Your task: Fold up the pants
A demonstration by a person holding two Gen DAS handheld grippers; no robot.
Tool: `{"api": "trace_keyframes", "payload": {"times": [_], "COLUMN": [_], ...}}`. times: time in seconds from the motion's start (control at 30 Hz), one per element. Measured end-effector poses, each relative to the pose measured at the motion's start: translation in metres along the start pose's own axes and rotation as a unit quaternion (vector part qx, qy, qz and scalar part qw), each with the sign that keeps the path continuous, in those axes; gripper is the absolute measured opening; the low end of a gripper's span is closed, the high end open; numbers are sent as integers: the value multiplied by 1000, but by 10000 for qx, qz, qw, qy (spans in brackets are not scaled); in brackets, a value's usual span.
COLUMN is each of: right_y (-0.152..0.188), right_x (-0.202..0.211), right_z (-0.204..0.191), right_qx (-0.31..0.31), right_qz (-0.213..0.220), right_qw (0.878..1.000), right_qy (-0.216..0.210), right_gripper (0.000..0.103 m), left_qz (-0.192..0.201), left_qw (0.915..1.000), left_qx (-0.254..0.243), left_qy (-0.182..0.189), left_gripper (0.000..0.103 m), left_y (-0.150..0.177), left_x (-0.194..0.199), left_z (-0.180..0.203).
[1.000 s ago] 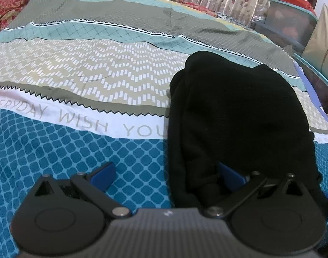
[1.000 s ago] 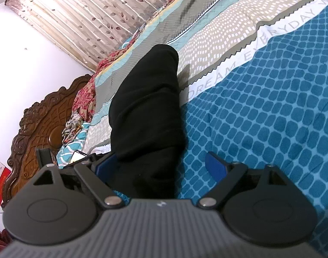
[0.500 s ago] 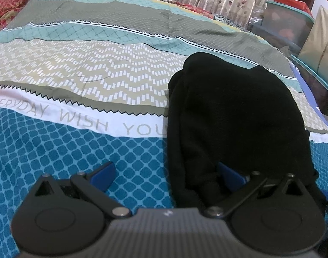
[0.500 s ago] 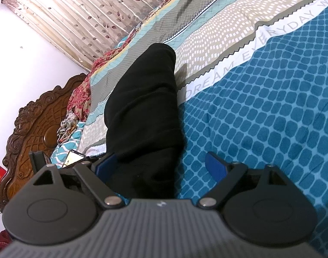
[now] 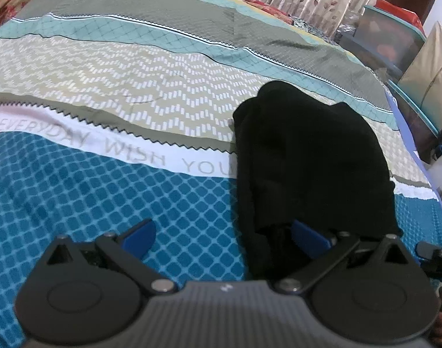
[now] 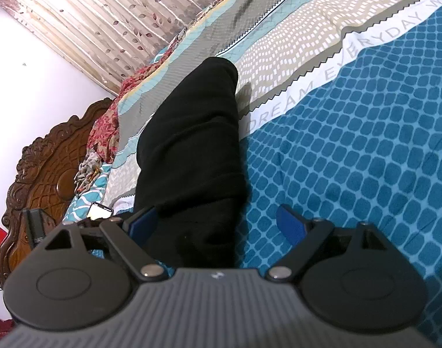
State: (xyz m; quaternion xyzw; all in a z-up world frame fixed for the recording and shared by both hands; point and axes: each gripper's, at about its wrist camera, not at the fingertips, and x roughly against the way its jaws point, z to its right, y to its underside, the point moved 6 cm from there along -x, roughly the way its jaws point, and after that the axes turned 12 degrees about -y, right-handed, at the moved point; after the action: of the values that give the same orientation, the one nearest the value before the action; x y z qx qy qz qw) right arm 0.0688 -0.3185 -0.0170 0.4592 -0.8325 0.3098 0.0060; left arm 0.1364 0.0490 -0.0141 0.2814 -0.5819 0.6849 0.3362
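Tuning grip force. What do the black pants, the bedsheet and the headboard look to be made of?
Pants: soft matte knit, perhaps fleece or cotton jersey; they absorb light and bunch in thick rounded folds.
Bedsheet: thin printed woven cloth, cotton or polyester; flat, lightly creased.
Headboard: carved wood, glossy brown varnish with highlights.
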Motion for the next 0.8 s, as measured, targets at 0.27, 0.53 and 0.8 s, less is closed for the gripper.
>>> {"api": "trace_keyframes", "payload": {"times": [0.27, 0.53, 0.8], "right_y": [1, -11, -37], "right_x": [-3, 12, 7], "right_z": [-3, -4, -27], "right_qx": [43, -242, 201], "right_qz": [-131, -35, 130], "right_qw": [9999, 9996, 9996], "right_qy": [2, 114, 136], "right_gripper": [95, 95, 90], "left_qz": [-42, 15, -138], "left_qw": [9998, 9990, 9977], "left_qx": [24, -373, -581], "left_qy": [200, 259, 320], "left_gripper": [103, 103, 103], "left_y": [-21, -40, -47], "left_x": [7, 7, -6], "left_z": [6, 23, 30]}}
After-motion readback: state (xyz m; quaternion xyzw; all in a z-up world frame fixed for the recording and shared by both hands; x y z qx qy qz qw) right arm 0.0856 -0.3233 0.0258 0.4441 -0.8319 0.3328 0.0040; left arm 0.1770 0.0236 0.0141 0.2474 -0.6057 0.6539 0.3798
